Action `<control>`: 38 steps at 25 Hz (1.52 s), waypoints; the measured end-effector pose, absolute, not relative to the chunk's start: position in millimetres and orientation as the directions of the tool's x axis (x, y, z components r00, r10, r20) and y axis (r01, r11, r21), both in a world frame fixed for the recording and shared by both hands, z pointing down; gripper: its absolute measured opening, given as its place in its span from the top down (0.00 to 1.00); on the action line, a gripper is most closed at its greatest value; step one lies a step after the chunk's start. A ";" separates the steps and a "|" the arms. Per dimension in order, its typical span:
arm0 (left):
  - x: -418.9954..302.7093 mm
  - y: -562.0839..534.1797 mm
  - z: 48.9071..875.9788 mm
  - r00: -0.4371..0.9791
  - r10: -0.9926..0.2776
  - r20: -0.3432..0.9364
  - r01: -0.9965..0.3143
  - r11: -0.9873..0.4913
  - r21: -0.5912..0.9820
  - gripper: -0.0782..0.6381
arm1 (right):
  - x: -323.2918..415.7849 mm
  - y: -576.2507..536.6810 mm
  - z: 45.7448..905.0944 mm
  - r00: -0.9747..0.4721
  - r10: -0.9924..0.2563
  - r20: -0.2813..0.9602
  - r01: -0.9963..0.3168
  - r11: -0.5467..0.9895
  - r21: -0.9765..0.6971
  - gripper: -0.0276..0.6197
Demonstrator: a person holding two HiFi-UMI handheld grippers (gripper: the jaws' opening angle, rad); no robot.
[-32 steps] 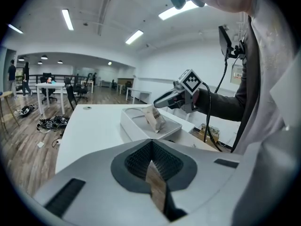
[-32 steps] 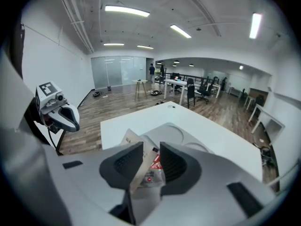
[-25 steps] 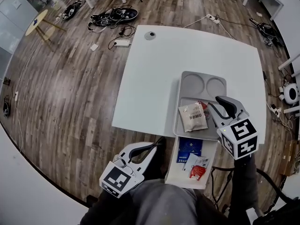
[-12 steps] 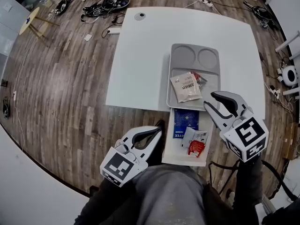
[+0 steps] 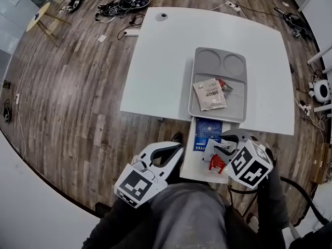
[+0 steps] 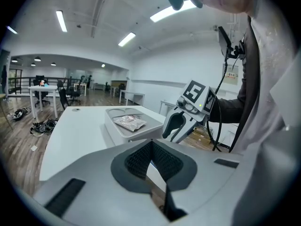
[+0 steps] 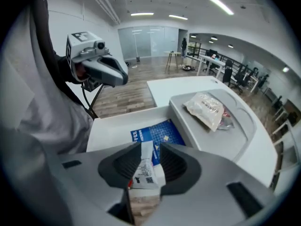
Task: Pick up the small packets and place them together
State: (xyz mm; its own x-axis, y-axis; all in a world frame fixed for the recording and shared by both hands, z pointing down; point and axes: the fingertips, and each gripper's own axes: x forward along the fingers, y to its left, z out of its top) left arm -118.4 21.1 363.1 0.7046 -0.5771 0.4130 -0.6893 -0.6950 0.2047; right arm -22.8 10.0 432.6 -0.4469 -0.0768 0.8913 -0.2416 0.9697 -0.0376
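Though ungripped, white packet between jaws of the right claw.

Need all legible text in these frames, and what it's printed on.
"FFE": white letters on the blue packet, only part of a word shows.
Beige packet in the tray: dark print, too blurred to read.
White packet between the right tool's jaws: fine print and a code square, too small.
Marker cube: pattern only, no letters.
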 end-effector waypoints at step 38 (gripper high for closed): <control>-96.5 20.7 343.7 0.732 -0.539 0.417 -0.632 -0.766 0.118 0.91 | -3.5 -39.0 315.6 -0.610 -0.493 0.620 -0.547 0.828 0.120 0.93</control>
State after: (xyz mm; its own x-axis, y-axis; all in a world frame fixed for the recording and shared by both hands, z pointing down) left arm -96.5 20.7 343.7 0.7318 -0.5387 0.4175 -0.6316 -0.7662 0.1183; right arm -3.5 -39.0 315.6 -0.6103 -0.4929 0.6201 -0.5470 0.8284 0.1201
